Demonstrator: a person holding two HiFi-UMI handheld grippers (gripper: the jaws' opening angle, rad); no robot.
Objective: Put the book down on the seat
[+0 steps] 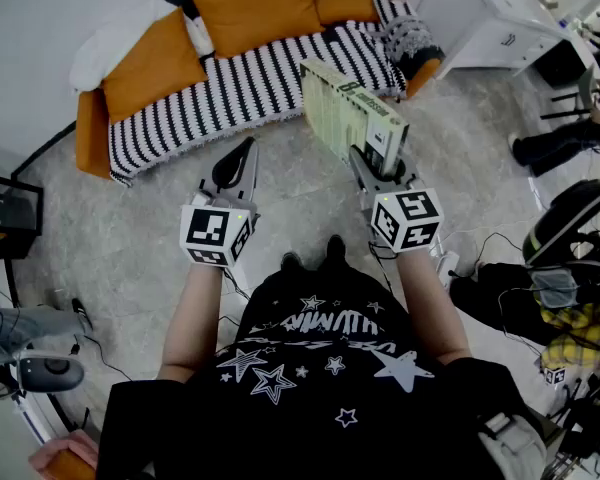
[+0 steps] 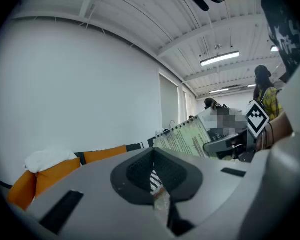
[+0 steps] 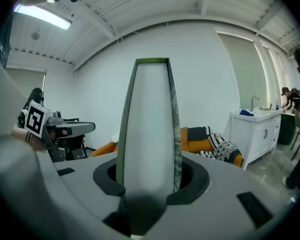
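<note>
Person's black star-print shirt sits nearest, at 6 o'clock in head view. L gripper, approx 11 o'clock from the torso: jaws look pressed together w/ nothing btwn them, though a thin slit may remain. R gripper, approx 1 o'clock: jaws pinch the book by its lower end. Book stands on edge in the air over the grey floor, short of the seat. Beyond, at 12 o'clock: striped sofa w/ orange cushions. White cabinet at 2 o'clock.
</note>
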